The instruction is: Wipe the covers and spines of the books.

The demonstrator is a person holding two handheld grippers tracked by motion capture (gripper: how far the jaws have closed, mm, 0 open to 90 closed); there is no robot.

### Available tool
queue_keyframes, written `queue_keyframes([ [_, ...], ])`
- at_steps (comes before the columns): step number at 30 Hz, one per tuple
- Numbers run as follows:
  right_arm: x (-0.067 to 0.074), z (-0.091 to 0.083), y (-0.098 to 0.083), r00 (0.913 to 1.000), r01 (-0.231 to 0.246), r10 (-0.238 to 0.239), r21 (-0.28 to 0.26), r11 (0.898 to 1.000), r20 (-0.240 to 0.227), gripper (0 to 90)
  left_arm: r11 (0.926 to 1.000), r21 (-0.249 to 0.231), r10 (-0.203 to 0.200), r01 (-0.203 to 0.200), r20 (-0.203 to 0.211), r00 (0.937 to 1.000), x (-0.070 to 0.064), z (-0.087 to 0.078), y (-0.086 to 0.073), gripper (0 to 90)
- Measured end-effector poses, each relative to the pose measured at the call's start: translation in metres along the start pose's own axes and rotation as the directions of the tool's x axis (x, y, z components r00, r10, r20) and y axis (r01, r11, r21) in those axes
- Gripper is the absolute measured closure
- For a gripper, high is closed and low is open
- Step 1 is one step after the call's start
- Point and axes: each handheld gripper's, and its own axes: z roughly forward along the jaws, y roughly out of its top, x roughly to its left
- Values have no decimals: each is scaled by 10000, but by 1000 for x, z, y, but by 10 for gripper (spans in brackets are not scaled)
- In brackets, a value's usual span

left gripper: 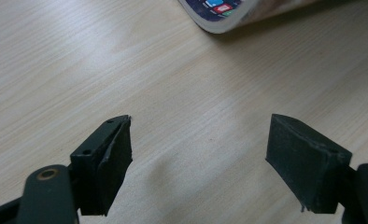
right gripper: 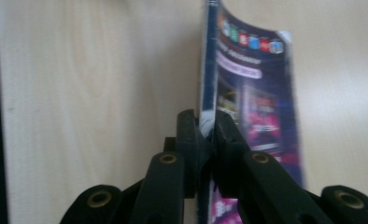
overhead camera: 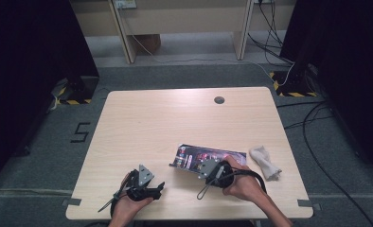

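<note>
My left gripper (overhead camera: 160, 188) rests low near the front edge of the table (overhead camera: 142, 123), on the left side, my hand wrapped round its body. Along its own view the two black fingers (left gripper: 108, 163) stand wide apart with nothing but bare wood between them, and a rounded corner of the magazine (left gripper: 219, 14) peeks in at the top of that view, well clear of the pads.

A little to the right and slightly farther in, my right gripper (overhead camera: 208, 168) sits over the near part of the magazine (overhead camera: 208, 157), my hand behind it and its cable looping toward me. In its own view the fingers (right gripper: 229, 140) are pinched tight on the magazine (right gripper: 257, 93), clamping it by its edge; the pages stand up on edge from the jaws and bow away, the dark glossy cover with bright pink panels on the right side.

The magazine itself lies right of the table's centre. Just beside its far right end, apart from my grippers, lies a crumpled white cloth (overhead camera: 266, 162). Farther back, a small round grommet (overhead camera: 219, 100) sits in the tabletop near the far edge.
</note>
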Motion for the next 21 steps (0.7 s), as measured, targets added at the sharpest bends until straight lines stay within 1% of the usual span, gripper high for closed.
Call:
queue_keyframes([
  [2,4,4,-6,9997,-125,120,-242,9996,-215,824,10000,26,-18,18,-16,10000,1,0,0,220],
  [5,11,9,-12,9995,-139,133,-216,9997,-282,806,9999,5,-105,105,4,9999,1,1,0,220],
  [7,16,12,-15,9992,-208,198,-270,9994,-351,788,10000,16,-72,73,-30,10000,2,0,0,220],
  [11,23,18,-17,9985,-262,252,-187,9995,-487,765,10000,36,-16,16,-30,10000,0,1,0,220],
  [12,24,20,-18,9982,-271,261,-177,9995,-548,757,10000,-6,-32,32,-25,10000,0,1,0,220],
  [13,25,22,-20,9971,-457,446,-166,9988,-620,743,10000,-11,-28,28,-28,10000,0,1,0,220],
  [15,27,24,-21,9967,-418,403,-207,9989,-700,731,10000,-11,-16,16,-32,10000,1,1,0,220],
  [20,30,30,-26,9927,-751,719,-290,9968,-972,679,9998,-133,-127,126,-135,9998,2,0,0,220],
  [21,31,32,-27,9921,-754,719,-300,9967,-1024,672,9997,-165,-184,181,-128,9998,2,0,0,219],
])
